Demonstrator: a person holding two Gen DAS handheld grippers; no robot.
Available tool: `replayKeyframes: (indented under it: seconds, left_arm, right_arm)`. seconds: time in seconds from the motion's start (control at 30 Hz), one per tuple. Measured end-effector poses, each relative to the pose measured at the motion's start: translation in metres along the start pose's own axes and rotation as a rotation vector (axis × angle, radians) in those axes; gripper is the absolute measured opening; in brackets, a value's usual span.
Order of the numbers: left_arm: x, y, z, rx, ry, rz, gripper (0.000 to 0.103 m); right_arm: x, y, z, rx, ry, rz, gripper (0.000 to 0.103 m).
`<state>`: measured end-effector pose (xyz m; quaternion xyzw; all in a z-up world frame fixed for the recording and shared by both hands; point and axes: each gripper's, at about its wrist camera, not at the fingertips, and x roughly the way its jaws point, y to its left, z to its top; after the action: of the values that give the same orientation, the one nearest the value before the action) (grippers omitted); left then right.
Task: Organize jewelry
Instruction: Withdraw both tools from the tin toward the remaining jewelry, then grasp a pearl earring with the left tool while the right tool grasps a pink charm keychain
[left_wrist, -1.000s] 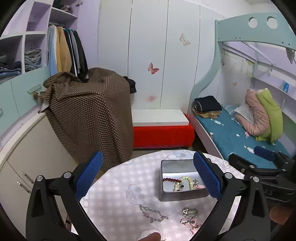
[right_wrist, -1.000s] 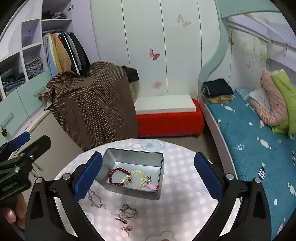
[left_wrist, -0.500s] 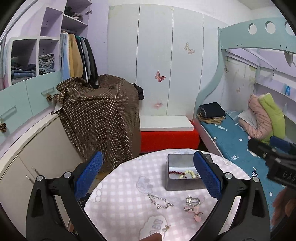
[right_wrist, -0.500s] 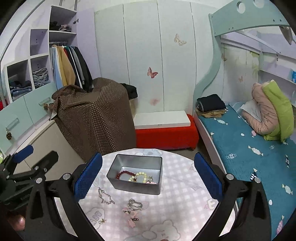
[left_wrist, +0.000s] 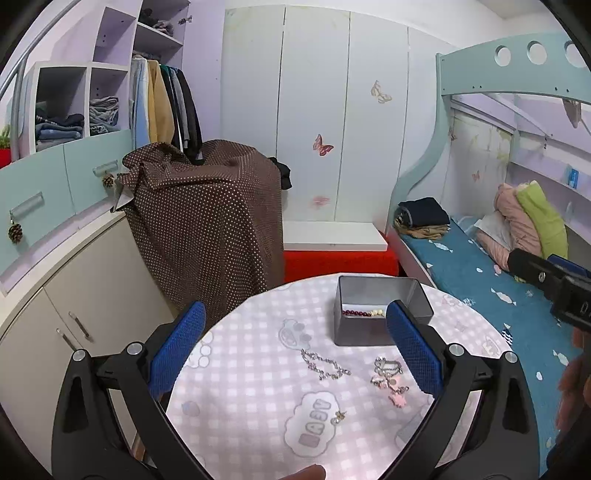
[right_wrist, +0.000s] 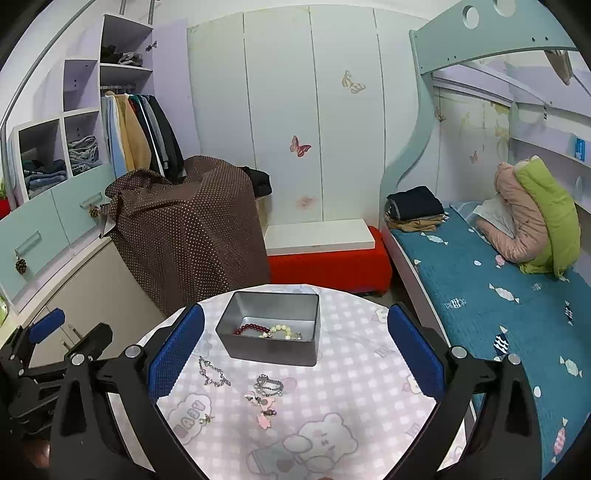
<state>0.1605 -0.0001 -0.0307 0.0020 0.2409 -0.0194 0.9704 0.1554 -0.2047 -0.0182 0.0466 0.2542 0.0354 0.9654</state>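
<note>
Sitting toward the far side of the round table (right_wrist: 369, 376), the grey metal tin (right_wrist: 271, 338) is holding a dark red bead bracelet (right_wrist: 250, 328) and a pale bead bracelet (right_wrist: 280, 329) on its floor. Lying loose on the checked cloth in front of the tin are a silver chain bracelet (right_wrist: 212, 373), a charm bracelet with pink charms (right_wrist: 266, 395) and a small earring (right_wrist: 206, 418). The left gripper (left_wrist: 295, 354) and right gripper (right_wrist: 295, 350) are both hovering above the table with jaws spread wide, gripping and touching nothing.
</note>
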Motion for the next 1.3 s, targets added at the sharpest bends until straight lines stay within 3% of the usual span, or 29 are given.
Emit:
replayKeyframes:
  seconds: [0.33,0.83,1.17,1.2,1.3]
  left_arm:
    - [-0.003,0.001,-0.023,0.03,0.004,-0.003,0.098]
    - [0.076,-0.019,-0.106,0.112,0.256,-0.07,0.098]
    - [0.118,-0.021,-0.129,0.083,0.372,-0.106,0.097]
    - [0.12,-0.021,-0.13,0.08,0.382,-0.114,0.095]
    - [0.123,-0.022,-0.131,0.075,0.406,-0.141,0.069]
  right_arm:
    - [-0.003,-0.009,-0.014,0.008,0.016,-0.011,0.096]
    - [0.034,-0.02,-0.064,0.03,0.194,-0.016,0.096]
    - [0.056,-0.016,-0.08,0.013,0.269,-0.014,0.096]
    - [0.059,-0.016,-0.082,0.008,0.281,-0.018,0.096]
    - [0.067,-0.014,-0.089,-0.018,0.304,-0.039,0.096]
